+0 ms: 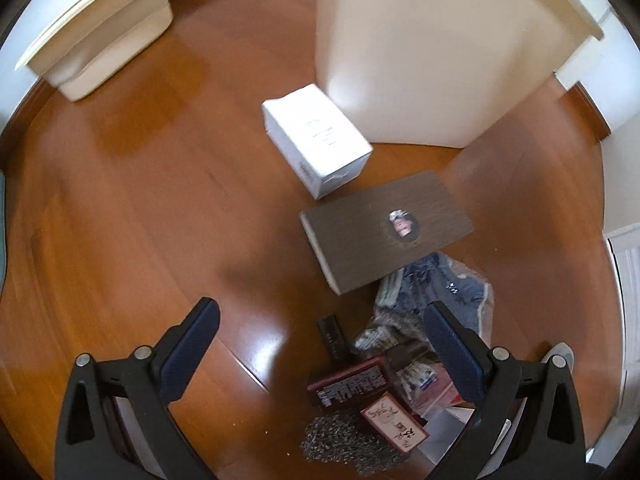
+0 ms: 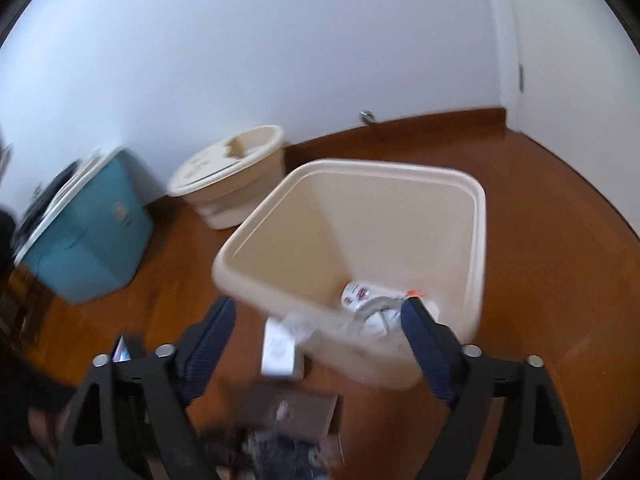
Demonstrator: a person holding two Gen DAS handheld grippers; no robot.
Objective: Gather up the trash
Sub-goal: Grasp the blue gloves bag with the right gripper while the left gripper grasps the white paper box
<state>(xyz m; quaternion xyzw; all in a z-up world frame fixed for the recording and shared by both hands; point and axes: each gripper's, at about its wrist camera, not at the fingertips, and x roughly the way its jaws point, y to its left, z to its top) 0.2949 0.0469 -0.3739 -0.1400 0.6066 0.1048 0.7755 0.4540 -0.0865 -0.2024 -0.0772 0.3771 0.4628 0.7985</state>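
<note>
In the left wrist view my left gripper [image 1: 320, 344] is open and empty above the wooden floor. Trash lies ahead of it: a white box [image 1: 316, 144], a flat dark brown box [image 1: 384, 232], a crumpled plastic wrapper [image 1: 424, 304], a red box [image 1: 348, 384], a small card box [image 1: 396, 424] and a grey speckled piece [image 1: 336, 440]. The cream trash bin [image 1: 420, 52] stands behind the white box. In the right wrist view my right gripper [image 2: 320, 332] is open and empty over the near rim of the bin [image 2: 478, 240], which holds some wrappers [image 2: 376, 300].
A second cream bin with a lid [image 2: 236, 176] stands by the white wall and shows at the far left of the left wrist view [image 1: 100, 36]. A teal storage box [image 2: 92, 232] sits to its left. A white door frame [image 2: 516, 48] is at the right.
</note>
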